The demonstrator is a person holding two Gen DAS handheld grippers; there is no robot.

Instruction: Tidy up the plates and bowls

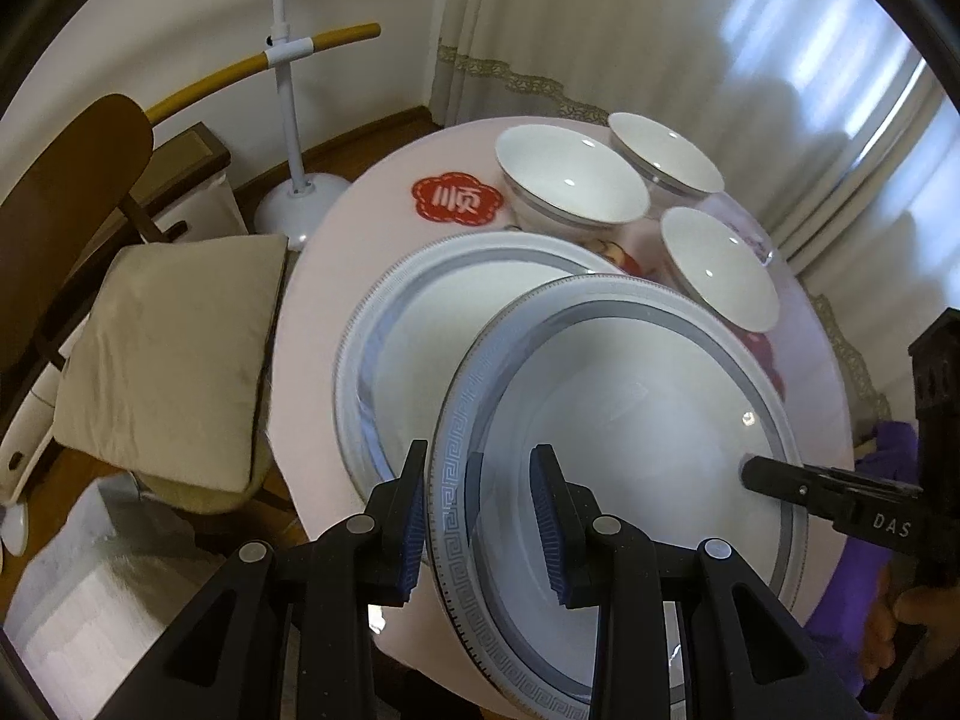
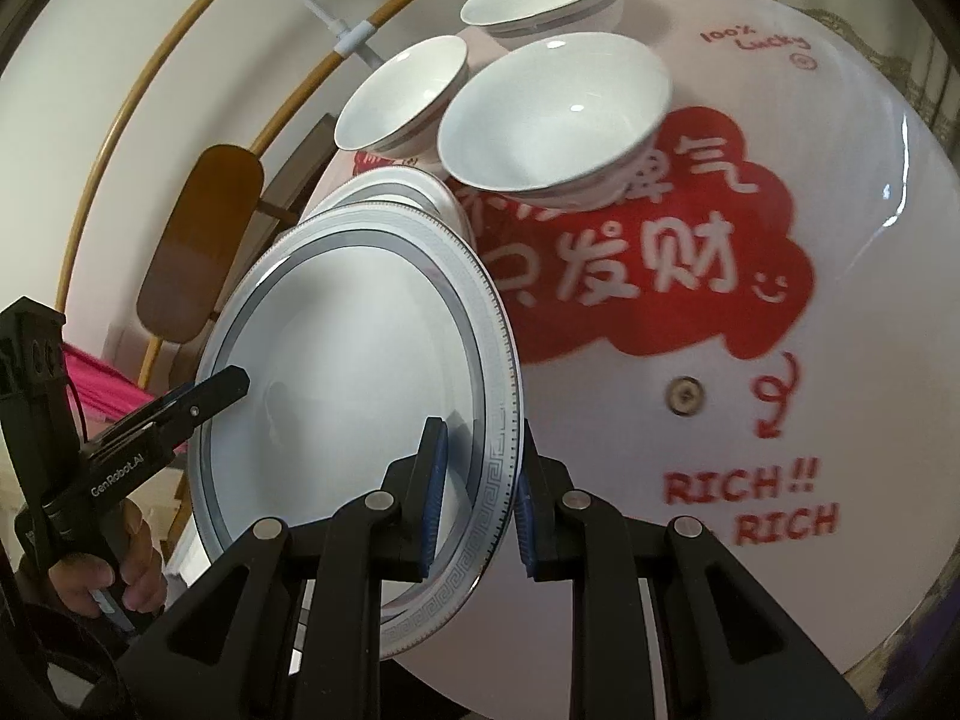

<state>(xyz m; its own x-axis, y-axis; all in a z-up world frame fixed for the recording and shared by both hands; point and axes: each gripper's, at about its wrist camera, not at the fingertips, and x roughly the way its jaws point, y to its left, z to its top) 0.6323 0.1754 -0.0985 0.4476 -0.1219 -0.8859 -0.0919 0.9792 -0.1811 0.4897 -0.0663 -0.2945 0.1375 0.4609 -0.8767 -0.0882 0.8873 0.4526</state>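
Holding 1 patterned plate (image 1: 630, 420) between 2 claws, I keep it tilted in the air above the round table (image 2: 780, 240). My left gripper (image 1: 480, 516) is clamped on the plate's near rim, and my right gripper (image 2: 480, 492) is clamped on the opposite rim, its black finger showing at the plate's far edge in the left wrist view. A second plate (image 1: 432, 324) lies flat on the tablecloth just beyond and partly under the lifted one. 3 white bowls (image 1: 570, 186) stand behind it, close together, near a red coaster (image 1: 456, 198). The risk, as I judge it: the glazed rim could slip through the pads if either hand pulls away from the other, or the low edge could strike the resting plate on the way down.
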